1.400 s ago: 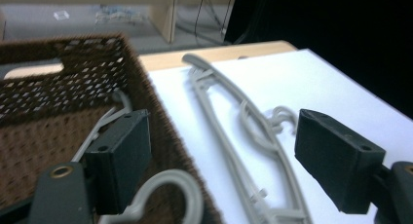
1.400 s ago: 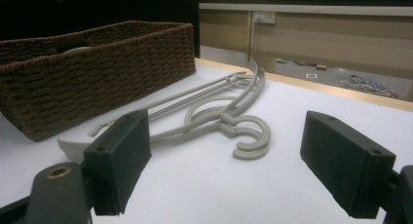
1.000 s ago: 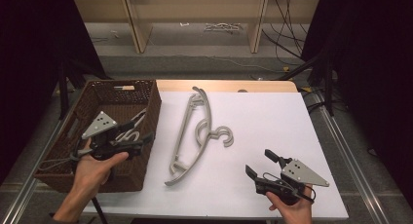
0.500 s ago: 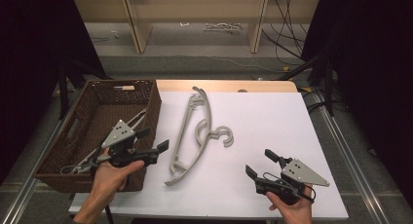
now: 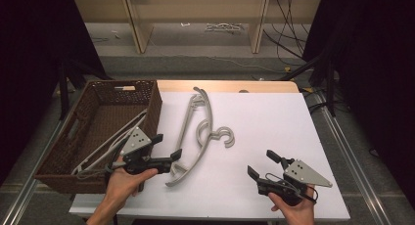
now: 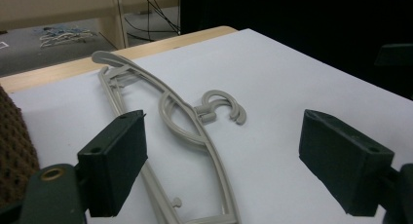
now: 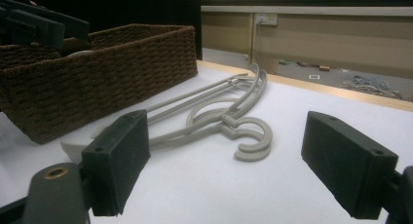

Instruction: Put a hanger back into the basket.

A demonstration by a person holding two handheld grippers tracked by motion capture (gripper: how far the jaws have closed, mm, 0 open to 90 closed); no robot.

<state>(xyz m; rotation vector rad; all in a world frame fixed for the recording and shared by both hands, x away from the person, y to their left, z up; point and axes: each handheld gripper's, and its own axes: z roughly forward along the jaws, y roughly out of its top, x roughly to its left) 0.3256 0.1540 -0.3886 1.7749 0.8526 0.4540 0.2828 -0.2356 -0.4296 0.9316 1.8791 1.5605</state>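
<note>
L gripper (image 5: 168, 146) gaping empty nr hanger (image 5: 198, 132) | R gripper (image 5: 262, 165) idling wide, empty | risk: thin hanger skidding, snagging basket (image 5: 58, 161)

I see the white bench (image 5: 274, 127) with a wooden strip along its far edge. On its left side sits a brown wicker basket (image 5: 63, 159) with pale hangers (image 5: 110, 142) lying inside. Just right of the basket a grey plastic hanger (image 5: 200, 132) lies flat on the bench, hook pointing away from the basket. Beyond the bench, cables (image 5: 288, 34) trail across the floor.
</note>
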